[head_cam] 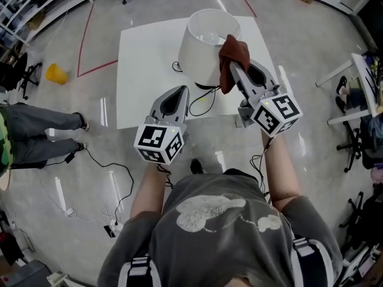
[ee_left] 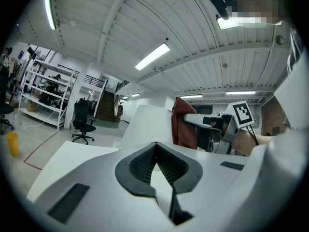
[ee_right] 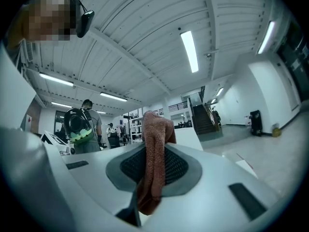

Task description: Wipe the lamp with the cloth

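Rust-red cloth [head_cam: 228,54] is gripped and hangs against the lamp's [head_cam: 202,48] right side, so pickup is done. Wiping looks barely begun, with most of the shade probably left. Left gripper [head_cam: 178,93], just in front of the lamp: jaws closed on nothing. Right gripper [head_cam: 233,70], right of the lamp: clamped on the cloth.

The cloth [head_cam: 226,64] looks soft and fuzzy, like a towel. The lamp [head_cam: 203,49] shade is smooth and matt. The floor [head_cam: 149,8] is shiny, the tabletop [head_cam: 143,76] smooth.
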A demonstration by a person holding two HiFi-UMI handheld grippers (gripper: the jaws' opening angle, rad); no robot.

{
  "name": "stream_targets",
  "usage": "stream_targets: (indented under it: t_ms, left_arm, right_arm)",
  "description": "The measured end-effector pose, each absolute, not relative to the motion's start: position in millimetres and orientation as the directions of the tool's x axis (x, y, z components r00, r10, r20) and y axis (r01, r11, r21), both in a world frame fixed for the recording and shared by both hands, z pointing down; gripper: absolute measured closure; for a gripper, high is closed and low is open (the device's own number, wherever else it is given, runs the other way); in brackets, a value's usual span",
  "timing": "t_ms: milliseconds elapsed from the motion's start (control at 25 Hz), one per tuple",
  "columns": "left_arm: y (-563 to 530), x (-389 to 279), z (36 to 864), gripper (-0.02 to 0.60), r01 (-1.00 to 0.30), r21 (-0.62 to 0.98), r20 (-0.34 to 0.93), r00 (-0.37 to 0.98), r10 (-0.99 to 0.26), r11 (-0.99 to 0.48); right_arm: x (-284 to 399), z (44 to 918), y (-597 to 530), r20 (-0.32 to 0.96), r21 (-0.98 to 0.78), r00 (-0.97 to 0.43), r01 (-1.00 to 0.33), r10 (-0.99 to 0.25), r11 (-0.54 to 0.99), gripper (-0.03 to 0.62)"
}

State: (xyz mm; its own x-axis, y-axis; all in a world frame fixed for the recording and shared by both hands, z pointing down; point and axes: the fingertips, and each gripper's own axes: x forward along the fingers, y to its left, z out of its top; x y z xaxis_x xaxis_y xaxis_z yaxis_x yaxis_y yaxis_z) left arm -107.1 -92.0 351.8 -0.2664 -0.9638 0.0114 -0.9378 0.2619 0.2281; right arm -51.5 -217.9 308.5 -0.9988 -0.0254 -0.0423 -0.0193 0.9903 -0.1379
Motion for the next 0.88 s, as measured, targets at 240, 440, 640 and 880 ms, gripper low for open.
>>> stream_targets:
  t_ms: [240, 440, 640, 880]
  left_arm:
    - [-109, -107, 360, 0.574, -0.931, 0.231, 0.036, -0.281, -0.959, 0.281]
    - [-123, -105, 364, 0.575, -0.919, 0.232, 0.051, -0.317, -0.947, 0.320]
    - [-135, -102, 367, 0.574, -0.908, 0.235, 0.069, -0.341, -0.938, 0.347]
    - [-142, -102, 377, 0.575, -0.900, 0.238, 0.091, -0.353, -0.931, 0.364]
  right_arm:
    - [-45, 328, -221, -0.064, -0.199, -0.997, 0.051, 0.039, 0.979, 0.537]
    - [-38, 361, -216, 0.005, -0.220, -0.993, 0.115, 0.119, 0.969, 0.536]
    - [-33, 394, -214, 0.067, -0.252, -0.982, 0.157, 0.179, 0.955, 0.536]
    - [-26, 431, -214, 0.141, -0.272, -0.967, 0.168, 0.212, 0.947, 0.536]
